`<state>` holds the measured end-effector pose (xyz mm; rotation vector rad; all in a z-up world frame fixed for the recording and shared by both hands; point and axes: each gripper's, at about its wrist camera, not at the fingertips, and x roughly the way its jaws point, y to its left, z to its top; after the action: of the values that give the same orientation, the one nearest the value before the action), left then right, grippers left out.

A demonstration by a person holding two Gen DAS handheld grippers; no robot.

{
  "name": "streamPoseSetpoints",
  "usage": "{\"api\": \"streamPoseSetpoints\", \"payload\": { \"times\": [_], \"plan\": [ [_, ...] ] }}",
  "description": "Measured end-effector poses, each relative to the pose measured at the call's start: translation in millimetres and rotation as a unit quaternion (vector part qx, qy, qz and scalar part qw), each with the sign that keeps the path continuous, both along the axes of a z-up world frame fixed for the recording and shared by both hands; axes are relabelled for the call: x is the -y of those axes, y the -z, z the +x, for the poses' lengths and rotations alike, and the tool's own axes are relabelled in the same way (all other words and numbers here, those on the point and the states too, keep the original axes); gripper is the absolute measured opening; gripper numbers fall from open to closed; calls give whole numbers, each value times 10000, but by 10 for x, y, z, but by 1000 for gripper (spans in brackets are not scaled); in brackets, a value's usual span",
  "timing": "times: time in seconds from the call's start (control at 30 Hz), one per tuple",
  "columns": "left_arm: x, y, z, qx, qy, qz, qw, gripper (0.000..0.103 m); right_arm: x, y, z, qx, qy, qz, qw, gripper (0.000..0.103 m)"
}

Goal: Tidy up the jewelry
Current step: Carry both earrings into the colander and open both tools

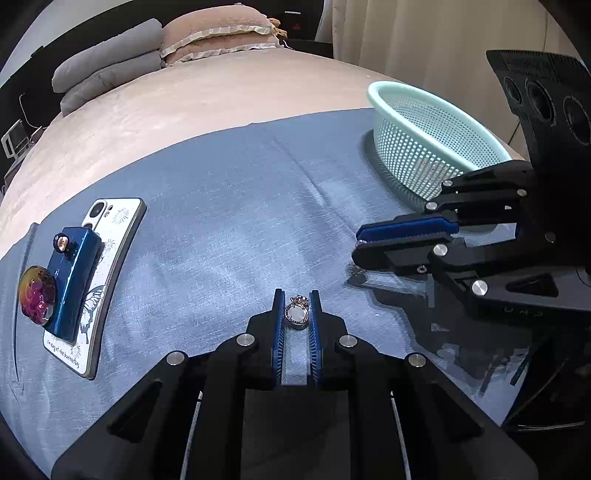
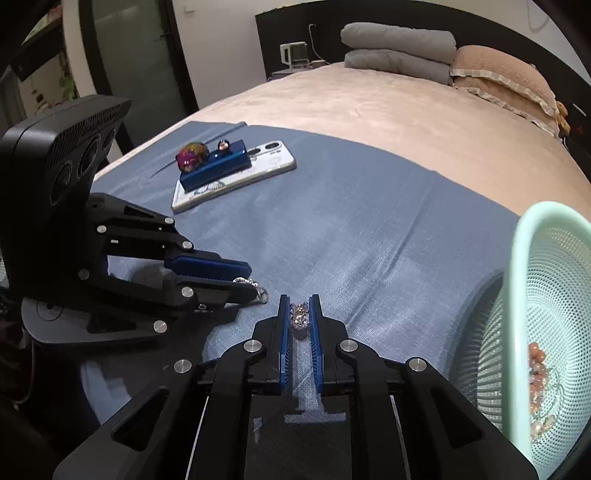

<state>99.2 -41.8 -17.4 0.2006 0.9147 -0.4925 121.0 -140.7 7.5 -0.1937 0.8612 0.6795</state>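
Note:
In the left wrist view my left gripper (image 1: pixel 297 295) is shut on a small round silver pendant (image 1: pixel 296 314) with a pale face, held just above the blue cloth (image 1: pixel 221 221). In the right wrist view my right gripper (image 2: pixel 299 298) is shut on a sparkly crystal piece of jewelry (image 2: pixel 300 319). The two grippers hover close together over the cloth. From the right wrist view the left gripper (image 2: pixel 255 281) shows a silver clasp (image 2: pixel 261 291) sticking out past its tips. The right gripper (image 1: pixel 357 245) appears at the right of the left wrist view.
A mint mesh basket (image 1: pixel 424 147) stands on the right of the cloth; orange beads (image 2: pixel 537 369) lie inside the basket (image 2: pixel 524 295). On the left lies a white phone (image 1: pixel 107 258) with a blue box (image 1: pixel 74 280) and an iridescent ball (image 1: pixel 37 295) on it. Pillows (image 1: pixel 207 33) sit far back on the bed.

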Motion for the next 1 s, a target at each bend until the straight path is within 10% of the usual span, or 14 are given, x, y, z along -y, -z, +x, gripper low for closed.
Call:
{"api": "streamPoseSetpoints", "payload": {
  "times": [0.53,1.0],
  "plan": [
    [882,-1203,95,750,862,25,9934,13,1086,-1000,-53,1146,1010,85,9882,10],
    [1922,-768,381,110,1598,76,9871,13,1800,-519,7,628,1577,145,9854,10]
  ]
}}
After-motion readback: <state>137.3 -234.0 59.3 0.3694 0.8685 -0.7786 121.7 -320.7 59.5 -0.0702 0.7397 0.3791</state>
